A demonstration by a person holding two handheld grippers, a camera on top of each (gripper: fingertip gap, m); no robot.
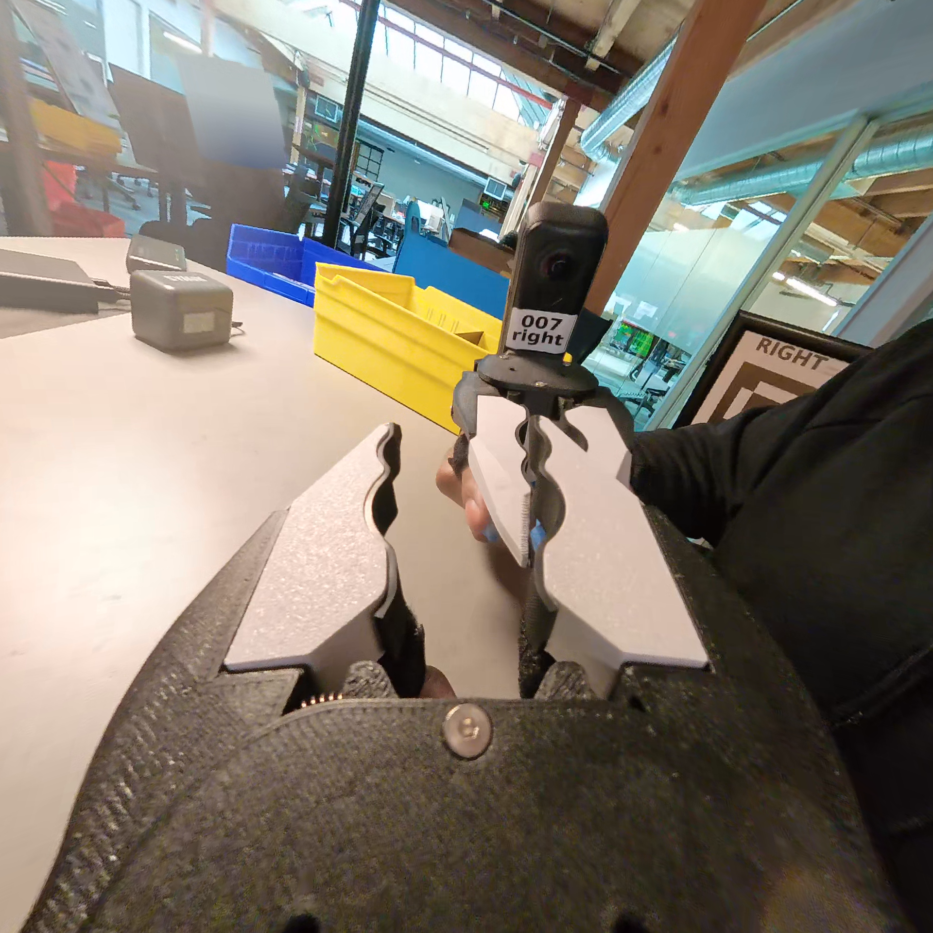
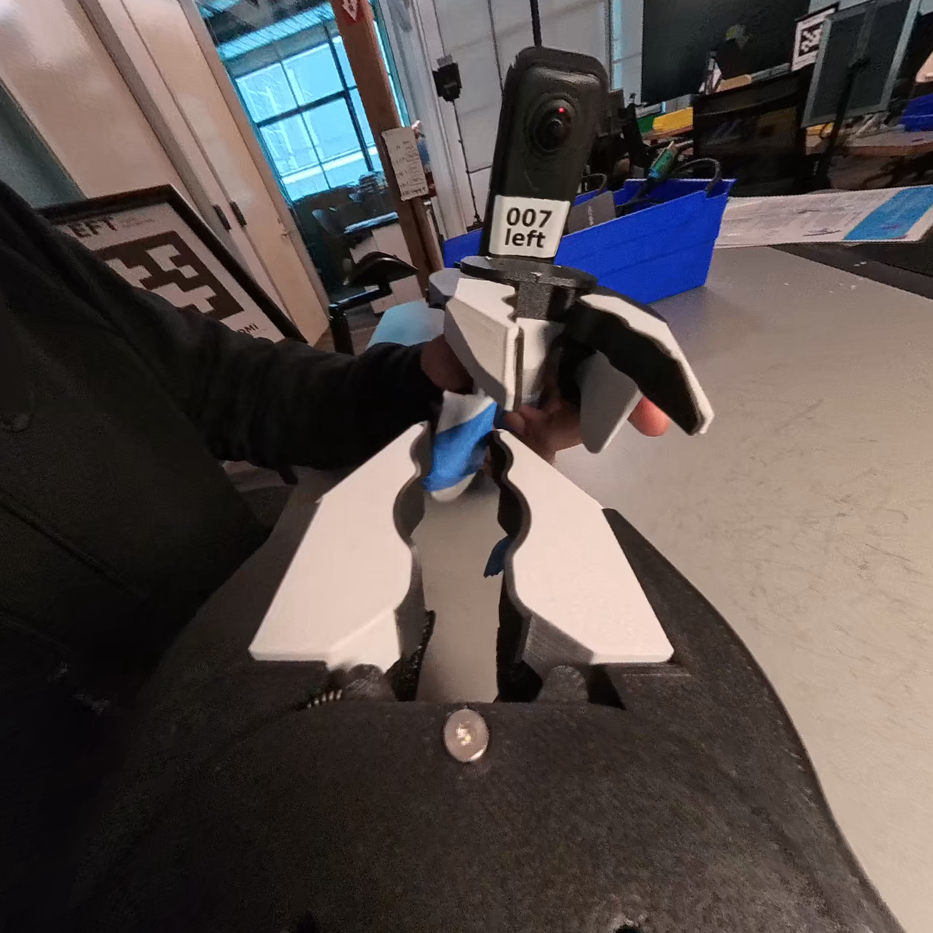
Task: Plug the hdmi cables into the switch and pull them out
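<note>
Setting: open-plan industrial workshop or lab. Overhead, exposed timber beams [image 1: 671,116] and a silver ventilation duct [image 1: 787,171] run under a skylit roof. Glass partition walls [image 1: 707,282] close off a side room. Grey tabletop [image 1: 126,454] carries a yellow plastic parts bin [image 1: 399,343], a blue bin [image 1: 272,262] behind it, and grey power adapters [image 1: 182,310]. Framed fiducial marker boards [image 2: 171,267] lean at the tabletop edge. Farther back: rows of desks with office chairs [image 1: 368,222]. From the right wrist view, another blue bin [image 2: 646,242] holds cables; dark monitors [image 2: 707,45] behind.
</note>
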